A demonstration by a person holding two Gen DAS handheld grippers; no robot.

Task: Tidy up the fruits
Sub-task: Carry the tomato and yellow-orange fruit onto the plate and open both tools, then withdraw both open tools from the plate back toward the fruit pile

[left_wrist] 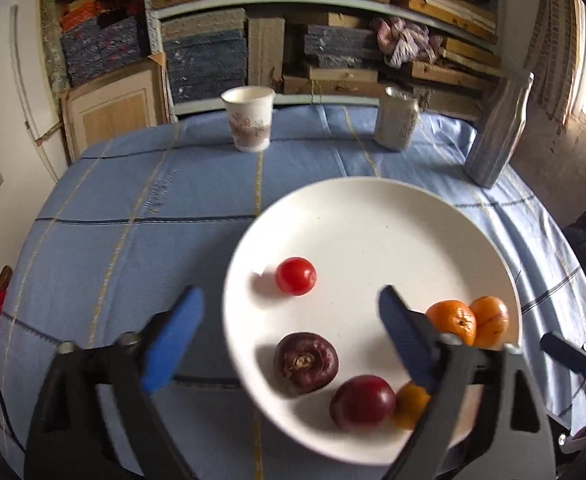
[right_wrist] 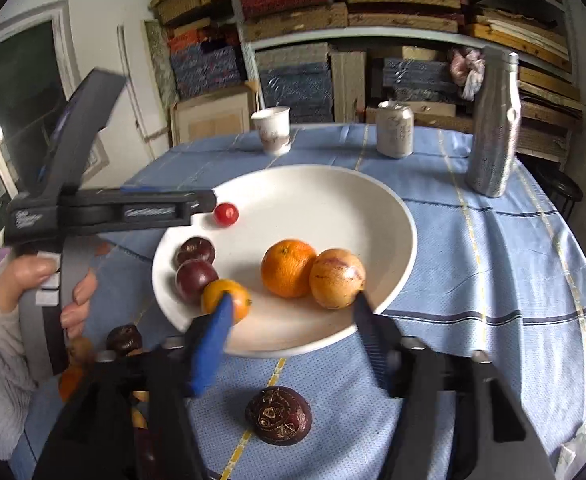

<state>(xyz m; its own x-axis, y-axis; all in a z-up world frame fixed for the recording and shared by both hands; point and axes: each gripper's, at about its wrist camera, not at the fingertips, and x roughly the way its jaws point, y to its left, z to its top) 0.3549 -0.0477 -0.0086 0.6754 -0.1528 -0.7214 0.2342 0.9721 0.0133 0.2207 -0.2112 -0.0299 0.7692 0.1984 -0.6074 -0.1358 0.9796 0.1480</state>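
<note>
A white plate on the blue cloth holds a red cherry tomato, two dark purple fruits, an orange, a yellow-orange fruit and a small orange fruit. My left gripper is open and empty above the plate's near left part. My right gripper is open and empty at the plate's near rim. A dark purple fruit lies on the cloth below it.
A paper cup, a can and a silver bottle stand at the table's far side. More fruits lie by the left near edge. Shelves of stacked boards are behind.
</note>
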